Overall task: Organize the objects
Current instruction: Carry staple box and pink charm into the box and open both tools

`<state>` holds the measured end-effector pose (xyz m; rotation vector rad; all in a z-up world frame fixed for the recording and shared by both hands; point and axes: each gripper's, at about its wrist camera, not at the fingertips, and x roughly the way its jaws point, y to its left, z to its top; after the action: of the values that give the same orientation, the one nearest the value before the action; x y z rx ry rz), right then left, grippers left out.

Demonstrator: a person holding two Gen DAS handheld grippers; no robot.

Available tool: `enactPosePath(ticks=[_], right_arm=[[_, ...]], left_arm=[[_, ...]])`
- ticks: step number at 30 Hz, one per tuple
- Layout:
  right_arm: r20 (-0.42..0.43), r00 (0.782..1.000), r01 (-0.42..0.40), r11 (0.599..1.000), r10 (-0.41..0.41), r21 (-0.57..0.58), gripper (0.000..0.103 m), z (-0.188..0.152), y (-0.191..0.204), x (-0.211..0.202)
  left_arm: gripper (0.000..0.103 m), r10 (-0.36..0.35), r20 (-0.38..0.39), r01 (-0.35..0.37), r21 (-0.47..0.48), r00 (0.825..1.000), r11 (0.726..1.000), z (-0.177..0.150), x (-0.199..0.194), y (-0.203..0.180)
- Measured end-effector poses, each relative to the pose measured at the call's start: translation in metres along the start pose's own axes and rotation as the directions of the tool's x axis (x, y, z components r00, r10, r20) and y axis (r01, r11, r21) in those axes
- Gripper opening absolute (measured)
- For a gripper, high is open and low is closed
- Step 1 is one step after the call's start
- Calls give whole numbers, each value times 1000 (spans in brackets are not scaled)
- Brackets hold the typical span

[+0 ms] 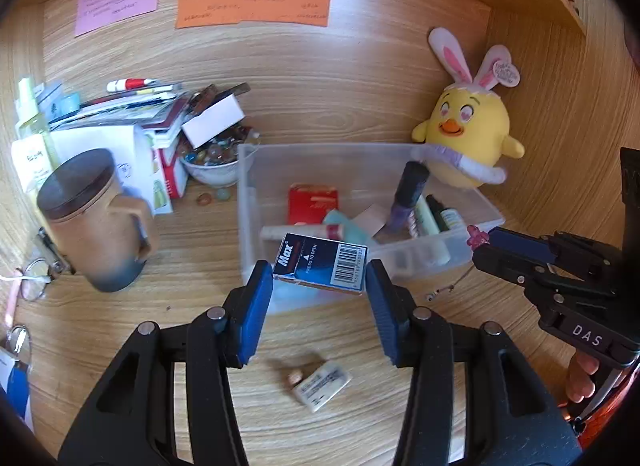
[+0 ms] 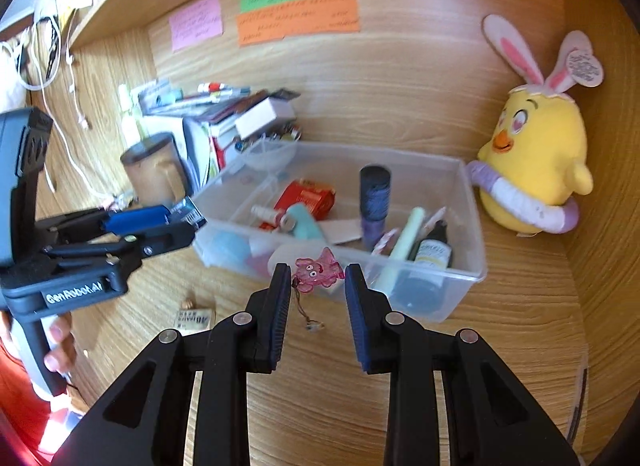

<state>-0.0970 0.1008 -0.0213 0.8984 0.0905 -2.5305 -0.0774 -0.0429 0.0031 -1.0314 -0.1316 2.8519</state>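
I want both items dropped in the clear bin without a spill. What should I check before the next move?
1. Left gripper clamped on the blue Max box: ok, held at both ends.
2. Right gripper holding the pink charm: ok, though its cord dangles.
3. Clear bin within reach ahead: ok.
4. Free room inside the bin: ok, some bare floor toward the back.
5. Both items over the bin: not ok, they sit at its near wall.
6. Grippers apart from each other: ok.
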Motion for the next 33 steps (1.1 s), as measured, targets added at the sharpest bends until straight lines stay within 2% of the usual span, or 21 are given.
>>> enactPosePath(ticks=[12, 23, 27, 33], right_arm=[[101, 995, 14, 999, -17, 30, 25, 26, -14, -23], [187, 981, 38, 999, -44, 36, 25, 58, -26, -35], [174, 983, 49, 998, -56, 43, 25, 62, -31, -24], [107, 993, 50, 996, -58, 79, 25, 52, -40, 2]], left_arm=[[48, -37, 35, 37, -8, 999, 999, 19, 4, -13], [48, -52, 42, 53, -41, 998, 998, 38, 14, -4], [48, -48, 16, 49, -54, 999, 997, 38, 27, 0], [48, -43, -37, 40, -66, 998, 997, 31, 49, 5]])
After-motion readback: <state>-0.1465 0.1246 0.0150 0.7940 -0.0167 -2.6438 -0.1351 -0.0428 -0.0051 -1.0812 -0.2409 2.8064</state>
